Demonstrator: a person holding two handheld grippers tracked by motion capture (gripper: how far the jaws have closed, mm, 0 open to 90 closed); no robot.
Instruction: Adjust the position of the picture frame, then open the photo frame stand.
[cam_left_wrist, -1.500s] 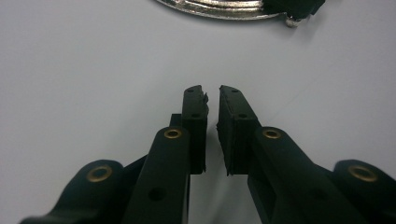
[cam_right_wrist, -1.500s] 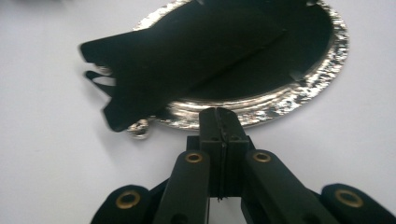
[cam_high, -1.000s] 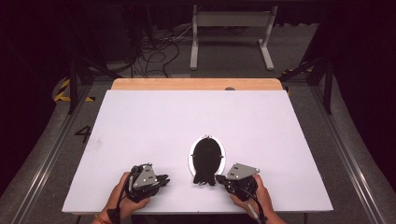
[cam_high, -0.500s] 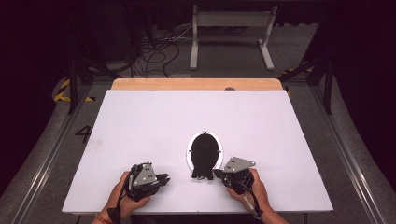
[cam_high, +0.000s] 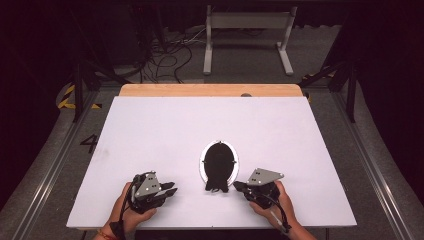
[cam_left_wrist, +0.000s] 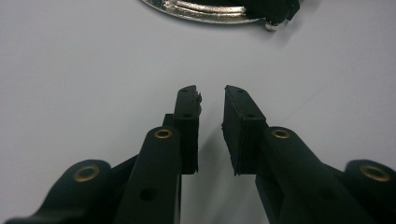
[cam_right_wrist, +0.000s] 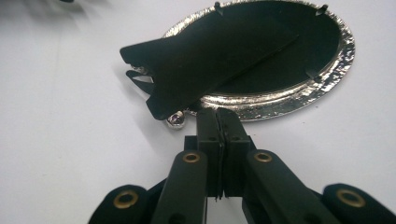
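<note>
Thing in hand: oval silver-rimmed picture frame (cam_high: 219, 161) lying face down, black backing board uppermost, on the white table top (cam_high: 150, 130), near the middle of the near edge.
Long axis: runs from near edge toward far edge; narrow end with the stand points to the near edge.
Stand: flat black easel flap (cam_right_wrist: 205, 60), matt card or plastic, raised at a slant off the backing, its notched foot overhanging the rim on the near side.
Rim: bright embossed metal (cam_right_wrist: 299, 100), crinkled like foil, with a small silver ball foot (cam_right_wrist: 176, 120) under the flap's end.
Clips: small black tabs (cam_right_wrist: 314, 74) holding the backing around the rim.
Right gripper (cam_right_wrist: 217, 114): jaws pressed together, nothing between them, tips just beside the rim's near end and just under the flap.
Left gripper (cam_left_wrist: 211, 95): jaws a narrow gap apart, empty, resting near the table's near edge, frame rim (cam_left_wrist: 201, 10) ahead of it and well apart.
Nearer hand: the right, by far.
Relation that counts: flap end up and slightly left of the right tips, so likely a short lift or a nudge there.
</note>
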